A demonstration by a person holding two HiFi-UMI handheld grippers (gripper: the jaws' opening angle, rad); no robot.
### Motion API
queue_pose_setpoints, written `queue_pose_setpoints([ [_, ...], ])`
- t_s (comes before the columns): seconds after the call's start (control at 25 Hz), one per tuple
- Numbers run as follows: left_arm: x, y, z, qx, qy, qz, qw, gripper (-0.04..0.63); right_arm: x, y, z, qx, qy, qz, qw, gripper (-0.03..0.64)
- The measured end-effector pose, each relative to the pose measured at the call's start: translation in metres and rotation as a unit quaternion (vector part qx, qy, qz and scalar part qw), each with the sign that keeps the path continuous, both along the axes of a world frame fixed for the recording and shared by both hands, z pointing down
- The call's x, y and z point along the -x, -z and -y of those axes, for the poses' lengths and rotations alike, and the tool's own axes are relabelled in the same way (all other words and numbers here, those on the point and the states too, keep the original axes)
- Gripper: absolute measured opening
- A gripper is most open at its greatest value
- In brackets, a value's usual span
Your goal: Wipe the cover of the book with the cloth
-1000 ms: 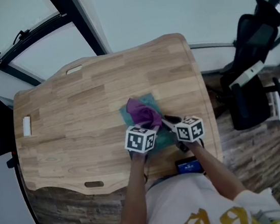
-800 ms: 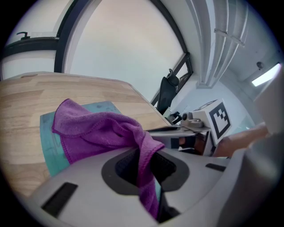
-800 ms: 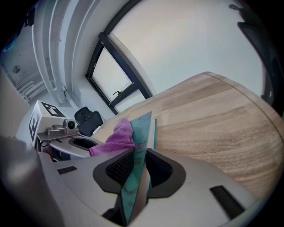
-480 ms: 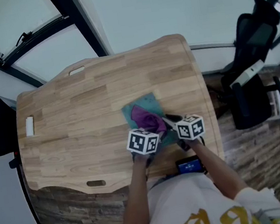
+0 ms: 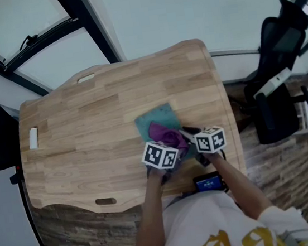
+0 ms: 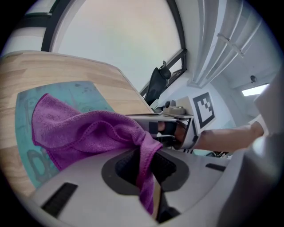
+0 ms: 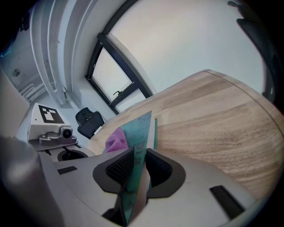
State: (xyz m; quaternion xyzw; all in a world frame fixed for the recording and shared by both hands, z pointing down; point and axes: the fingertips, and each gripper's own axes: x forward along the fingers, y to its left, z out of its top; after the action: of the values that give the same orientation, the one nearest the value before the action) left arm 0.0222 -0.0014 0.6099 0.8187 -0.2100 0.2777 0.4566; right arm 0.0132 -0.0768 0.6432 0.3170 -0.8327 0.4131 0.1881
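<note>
Our left gripper (image 6: 143,170) clamps the purple cloth (image 6: 84,131), draped on the teal book (image 6: 24,111). Our right gripper (image 7: 138,168) pinches the book's edge.

Ahead of both sets of jaws the counter (image 5: 97,116) lay open to its far edge. The cloth (image 5: 164,134), pinched by the left gripper (image 6: 145,168), bunched up between the two. The right gripper (image 7: 136,170) clamped the book (image 5: 152,118). A small white block (image 5: 33,138) sat far left of the jaws, and a chair (image 5: 277,75) stood off to their right.

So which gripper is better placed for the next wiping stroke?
Likely left: the left gripper is shut on the cloth, which lies on the book. The right gripper clamps the book's edge.
</note>
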Motion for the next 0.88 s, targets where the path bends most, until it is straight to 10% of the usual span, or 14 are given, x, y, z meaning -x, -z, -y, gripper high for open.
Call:
queue_pose_setpoints([
  [0.88,-0.020,-0.001,-0.013,0.048,-0.052,-0.015,0.9974,0.049,0.000,-0.001,0.000,0.009,0.001,0.006,1.000,0.071],
])
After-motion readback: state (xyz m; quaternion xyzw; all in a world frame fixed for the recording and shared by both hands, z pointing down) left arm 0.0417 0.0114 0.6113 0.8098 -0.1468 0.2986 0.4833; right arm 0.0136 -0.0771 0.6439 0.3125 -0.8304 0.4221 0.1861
